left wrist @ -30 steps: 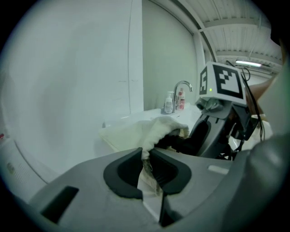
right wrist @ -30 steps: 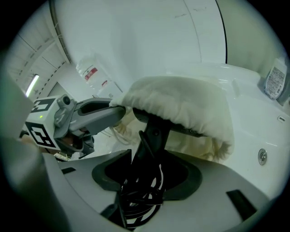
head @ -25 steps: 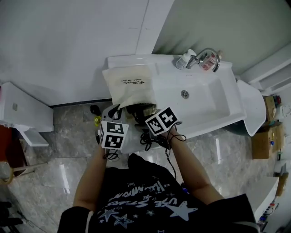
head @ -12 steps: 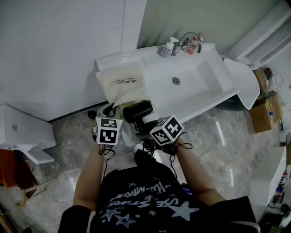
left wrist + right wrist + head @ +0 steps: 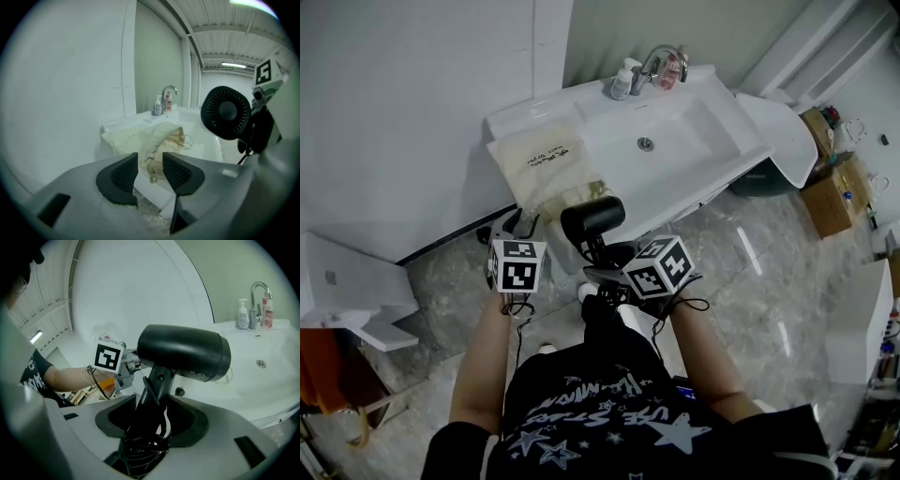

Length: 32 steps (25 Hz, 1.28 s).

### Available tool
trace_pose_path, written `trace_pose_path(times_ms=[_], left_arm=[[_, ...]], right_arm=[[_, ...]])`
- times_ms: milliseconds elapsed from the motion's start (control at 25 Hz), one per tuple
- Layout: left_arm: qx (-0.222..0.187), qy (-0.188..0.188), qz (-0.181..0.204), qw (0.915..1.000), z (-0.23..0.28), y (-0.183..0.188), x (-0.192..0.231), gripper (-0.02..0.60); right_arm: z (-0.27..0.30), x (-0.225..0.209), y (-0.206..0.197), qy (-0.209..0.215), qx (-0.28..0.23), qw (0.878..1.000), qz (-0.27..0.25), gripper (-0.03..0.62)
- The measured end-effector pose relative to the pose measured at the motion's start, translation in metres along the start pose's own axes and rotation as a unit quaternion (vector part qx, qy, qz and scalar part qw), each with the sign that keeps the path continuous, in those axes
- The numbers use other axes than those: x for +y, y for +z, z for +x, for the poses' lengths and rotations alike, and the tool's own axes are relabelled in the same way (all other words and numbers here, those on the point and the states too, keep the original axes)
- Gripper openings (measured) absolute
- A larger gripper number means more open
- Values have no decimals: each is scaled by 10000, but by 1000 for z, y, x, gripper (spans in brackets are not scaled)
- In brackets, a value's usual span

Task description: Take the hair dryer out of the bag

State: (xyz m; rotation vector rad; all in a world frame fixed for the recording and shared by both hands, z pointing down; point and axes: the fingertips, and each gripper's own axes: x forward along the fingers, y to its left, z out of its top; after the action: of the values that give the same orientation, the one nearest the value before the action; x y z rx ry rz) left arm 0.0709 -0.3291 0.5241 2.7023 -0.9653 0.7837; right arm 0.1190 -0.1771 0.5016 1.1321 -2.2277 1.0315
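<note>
At a white washbasin (image 5: 712, 127) against a pale wall, the black hair dryer (image 5: 183, 352) is hanging clear of the cloth bag (image 5: 539, 164), just off the counter's front edge. The right gripper (image 5: 152, 411) is clamping its handle and bundled cord (image 5: 143, 446). The left gripper (image 5: 150, 171) is opening its jaws near the bag's mouth, nothing between them. The bag is lying on the counter's left end.

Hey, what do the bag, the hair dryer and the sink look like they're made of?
The bag: cream cloth, likely cotton, matte; it slumps and wrinkles.
The hair dryer: black plastic, seemingly, with a soft satin sheen.
The sink: glossy white, probably ceramic; smooth moulded basin.
</note>
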Motion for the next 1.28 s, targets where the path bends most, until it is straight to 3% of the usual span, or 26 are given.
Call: trace_pose_path(times_ms=[280,640,800,1000,1280], left_arm=[[-479,-203,86,9986,-73,-7,-15,184],[-1098,-912,143,9897,-158,-12,-51,183],[-1191,-979,130,9880,-179,-18,-67,172],[-1287,-788,-85,9885,-198,-26,-86,87],[-1163,-632,-150,9911,-217,-51,-144,38]], right_arm=[[-28,41,-4,-410,-1069,9931,250,212],[-78,78,-15,-1483,-2650,9493,807,212],[-97,89,-37,-1531,-2897,9382,1115,212],[-120,90,-70,-1641,-3007,9305,1295,212],[-154,93,-125,-1705,-2913,9334,1216,212]])
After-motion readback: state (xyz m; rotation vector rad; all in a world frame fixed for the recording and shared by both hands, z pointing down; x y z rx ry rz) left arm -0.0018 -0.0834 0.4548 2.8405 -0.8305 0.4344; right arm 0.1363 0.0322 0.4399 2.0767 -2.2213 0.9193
